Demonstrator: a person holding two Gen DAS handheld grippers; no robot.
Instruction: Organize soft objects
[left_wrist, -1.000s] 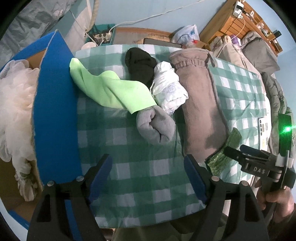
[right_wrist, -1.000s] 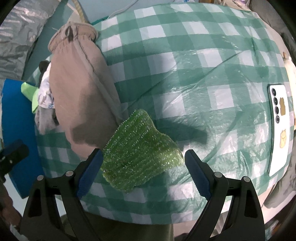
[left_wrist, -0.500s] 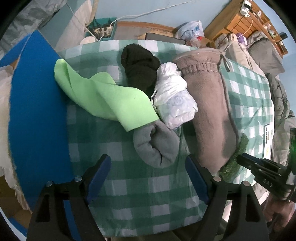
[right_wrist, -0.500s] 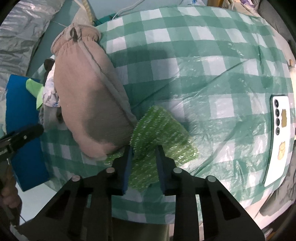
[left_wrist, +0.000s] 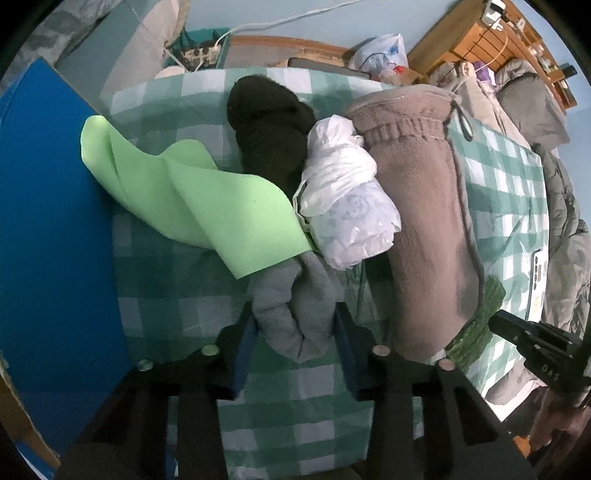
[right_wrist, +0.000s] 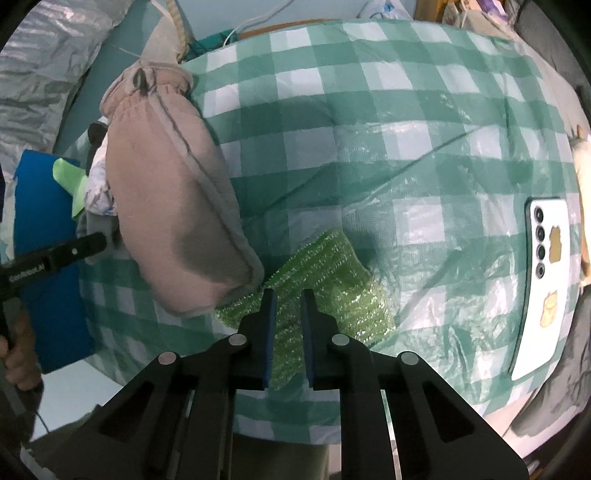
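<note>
On the green checked tablecloth (left_wrist: 166, 295) lie a light green cloth (left_wrist: 192, 195), a black sock bundle (left_wrist: 269, 125), a white plastic bundle (left_wrist: 347, 199), a brown fleece roll (left_wrist: 421, 206) and a grey rolled sock (left_wrist: 295, 310). My left gripper (left_wrist: 295, 328) is shut on the grey rolled sock. In the right wrist view my right gripper (right_wrist: 288, 306) is shut on a green scrubbing cloth (right_wrist: 332, 273) beside the brown fleece roll (right_wrist: 173, 206). The scrubbing cloth also shows in the left wrist view (left_wrist: 480, 321).
A blue box flap (left_wrist: 48, 229) stands at the left edge of the table, also seen in the right wrist view (right_wrist: 48, 236). A white phone (right_wrist: 543, 273) lies at the table's right side. Shelves and clothing crowd the far right.
My left gripper moved forward and closed on the grey rolled sock. My right gripper closed on the green scrubbing cloth about half a second ago and still holds it.
</note>
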